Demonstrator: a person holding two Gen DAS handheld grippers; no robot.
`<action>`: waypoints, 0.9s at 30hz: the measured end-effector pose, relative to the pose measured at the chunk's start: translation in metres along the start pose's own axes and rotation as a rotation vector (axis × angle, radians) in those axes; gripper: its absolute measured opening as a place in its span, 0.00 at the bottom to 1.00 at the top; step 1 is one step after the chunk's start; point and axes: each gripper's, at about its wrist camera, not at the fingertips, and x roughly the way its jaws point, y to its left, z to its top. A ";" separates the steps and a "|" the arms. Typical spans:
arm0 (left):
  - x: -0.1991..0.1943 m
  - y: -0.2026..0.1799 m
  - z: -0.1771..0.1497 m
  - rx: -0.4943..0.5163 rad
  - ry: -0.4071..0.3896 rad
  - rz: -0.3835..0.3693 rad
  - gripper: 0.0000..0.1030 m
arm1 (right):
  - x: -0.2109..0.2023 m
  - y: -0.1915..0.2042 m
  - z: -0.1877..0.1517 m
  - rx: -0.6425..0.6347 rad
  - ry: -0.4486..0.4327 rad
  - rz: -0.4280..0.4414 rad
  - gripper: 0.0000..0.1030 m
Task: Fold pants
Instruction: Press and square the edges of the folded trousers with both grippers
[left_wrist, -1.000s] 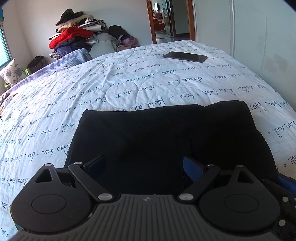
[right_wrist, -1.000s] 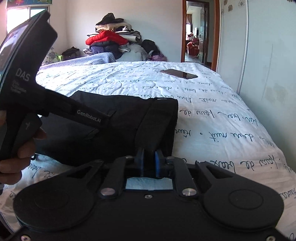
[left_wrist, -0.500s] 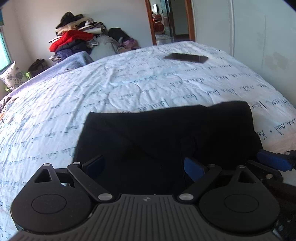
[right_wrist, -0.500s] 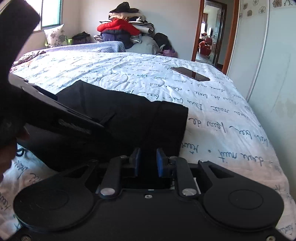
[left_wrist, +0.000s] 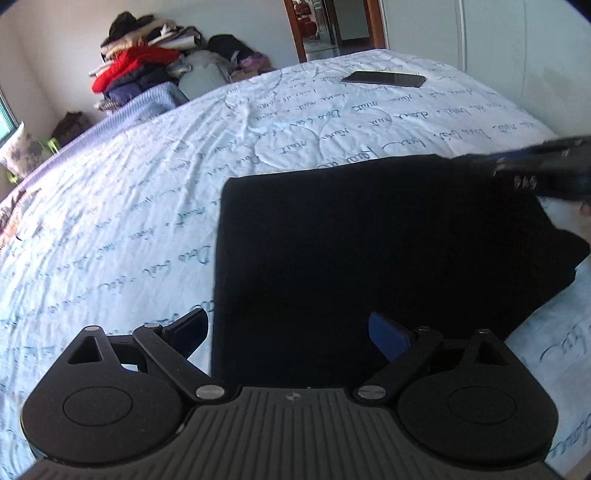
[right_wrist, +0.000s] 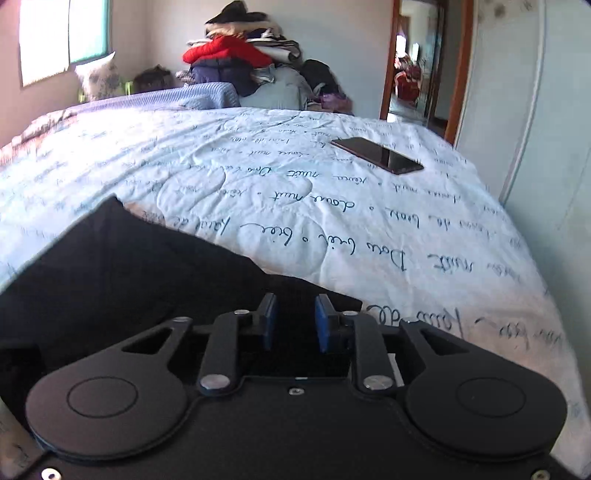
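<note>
home bedroom: bed (right_wrist: 258, 177), clothes pile (right_wrist: 236, 62)

Pants (left_wrist: 369, 240) are matt black cloth. The quilt (right_wrist: 295, 206) beneath is stitched, wrinkled cloth. The phone (right_wrist: 376, 154) on it is glossy.

Blurred beyond reading at the left wrist view's right edge: the right gripper (left_wrist: 546, 168), cut off there, masking the far corner of the pants (left_wrist: 369, 240), jaw state untellable.
</note>
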 end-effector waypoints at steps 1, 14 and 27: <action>-0.001 0.002 -0.001 -0.003 -0.005 0.014 0.93 | -0.007 0.005 0.001 -0.017 -0.016 -0.002 0.20; -0.004 0.027 -0.011 -0.104 0.012 -0.041 0.94 | -0.010 0.047 0.023 -0.077 -0.055 0.081 0.25; 0.010 0.057 -0.019 -0.293 0.108 -0.165 0.94 | 0.019 0.101 0.025 -0.174 0.022 0.112 0.30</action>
